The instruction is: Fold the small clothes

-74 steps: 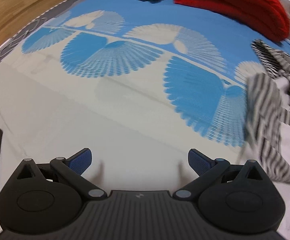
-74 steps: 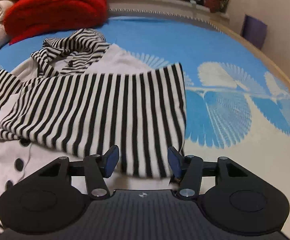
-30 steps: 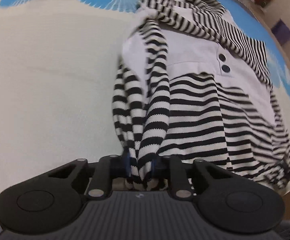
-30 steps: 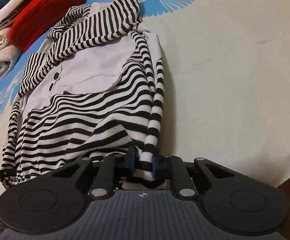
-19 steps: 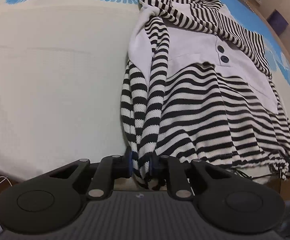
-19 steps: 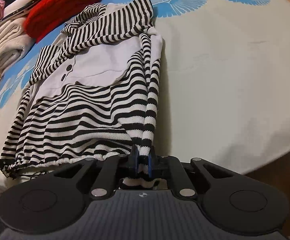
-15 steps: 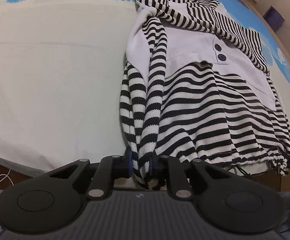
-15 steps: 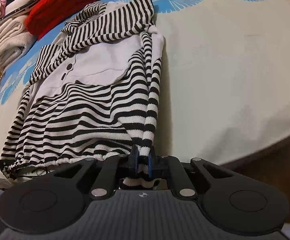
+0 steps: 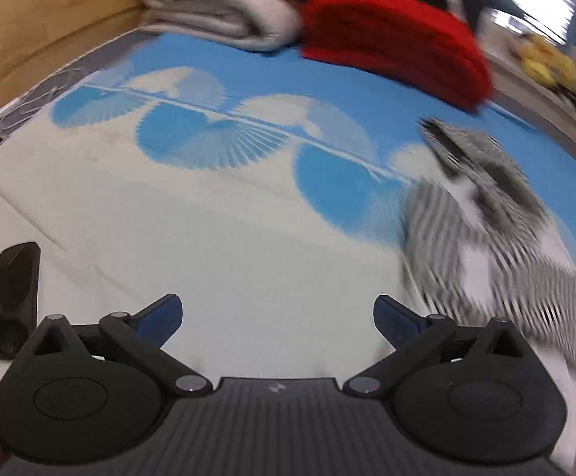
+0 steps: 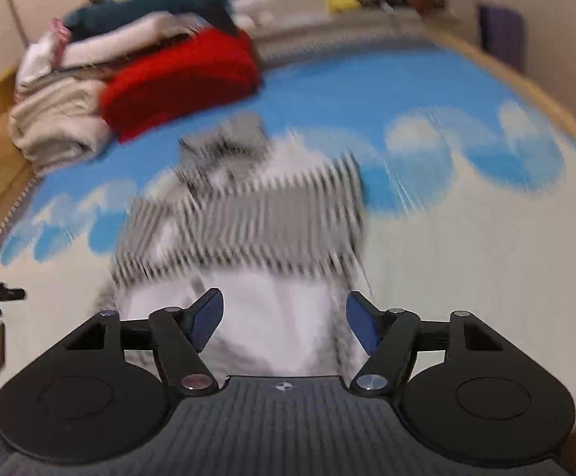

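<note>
Both grippers have just let go: the left gripper (image 9: 276, 317) and right gripper (image 10: 284, 317) are opening, empty. The striped top (image 10: 248, 214), blurred, probably lies folded once.

No readable words, labels, brand names or numbers show in either wrist view

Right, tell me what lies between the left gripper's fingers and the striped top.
Only bare cream bedsheet in the left wrist view. The left gripper, jaws opening with nothing between them, has the striped top off to its right.
</note>
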The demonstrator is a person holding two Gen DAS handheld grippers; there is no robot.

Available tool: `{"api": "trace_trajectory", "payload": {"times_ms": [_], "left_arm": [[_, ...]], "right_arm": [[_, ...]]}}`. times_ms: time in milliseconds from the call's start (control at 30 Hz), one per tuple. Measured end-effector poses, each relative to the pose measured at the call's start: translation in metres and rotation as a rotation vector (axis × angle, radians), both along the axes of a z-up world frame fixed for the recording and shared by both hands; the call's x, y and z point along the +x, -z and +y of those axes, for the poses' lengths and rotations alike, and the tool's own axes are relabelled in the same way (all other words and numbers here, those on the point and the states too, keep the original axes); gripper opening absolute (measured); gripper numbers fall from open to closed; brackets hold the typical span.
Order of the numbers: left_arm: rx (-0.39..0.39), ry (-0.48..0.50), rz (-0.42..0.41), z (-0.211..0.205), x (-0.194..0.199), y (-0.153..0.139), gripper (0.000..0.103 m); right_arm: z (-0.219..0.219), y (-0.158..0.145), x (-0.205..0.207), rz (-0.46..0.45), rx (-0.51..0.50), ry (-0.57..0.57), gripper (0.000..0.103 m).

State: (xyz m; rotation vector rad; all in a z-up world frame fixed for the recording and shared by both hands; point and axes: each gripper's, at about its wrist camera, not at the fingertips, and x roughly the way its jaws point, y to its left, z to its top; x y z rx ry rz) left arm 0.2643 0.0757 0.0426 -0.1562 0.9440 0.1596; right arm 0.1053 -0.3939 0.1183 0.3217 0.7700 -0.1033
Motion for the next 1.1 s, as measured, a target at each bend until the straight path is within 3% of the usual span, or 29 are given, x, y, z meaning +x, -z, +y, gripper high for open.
{"api": "trace_trajectory", "payload": {"times_ms": [133,200,300,400,567,667,800,833,867,900,967,1033,1100], "left_arm": [[-0.107,-0.114,0.049,0.024,0.06,0.03,0.103],[-0.092,-0.143,0.064,0.038,0.075,0.048,0.103],[0.006,-0.186,0.123,0.069,0.091,0.071,0.103],[0.051,-0.214,0.152,0.09,0.098,0.083,0.103],[0.059,-0.171,0.162,0.096,0.098,0.089,0.103],[0.045,-0.111,0.149,0.085,0.092,0.084,0.103],[0.007,-0.057,0.118,0.071,0.09,0.081,0.103],[0.015,-0.043,0.119,0.068,0.091,0.082,0.103],[0.029,-0.033,0.125,0.065,0.092,0.084,0.103],[0.04,-0.031,0.13,0.064,0.093,0.086,0.103],[0.054,-0.058,0.134,0.066,0.095,0.088,0.103],[0.049,-0.092,0.126,0.072,0.097,0.087,0.103],[0.052,-0.115,0.127,0.077,0.1,0.087,0.103]], "right_arm": [[0.021,-0.048,0.117,-0.064,-0.036,-0.074,0.079],[0.037,-0.06,0.187,-0.094,-0.072,-0.097,0.085],[0.061,-0.051,0.293,-0.124,-0.085,-0.159,0.094],[0.084,-0.014,0.39,-0.118,-0.038,-0.2,0.095],[0.137,0.093,0.524,-0.013,-0.084,-0.185,0.095],[0.162,0.145,0.574,0.003,-0.183,-0.131,0.095],[0.17,0.193,0.609,0.019,-0.328,-0.055,0.093],[0.17,0.203,0.613,0.04,-0.351,-0.054,0.077],[0.168,0.213,0.616,0.074,-0.37,-0.06,0.054],[0.162,0.218,0.616,0.099,-0.367,-0.076,0.011],[0.143,0.206,0.605,0.03,-0.305,-0.003,0.005],[0.116,0.169,0.589,-0.065,-0.325,0.083,0.005],[0.09,0.125,0.572,-0.12,-0.279,0.129,0.005]]}}
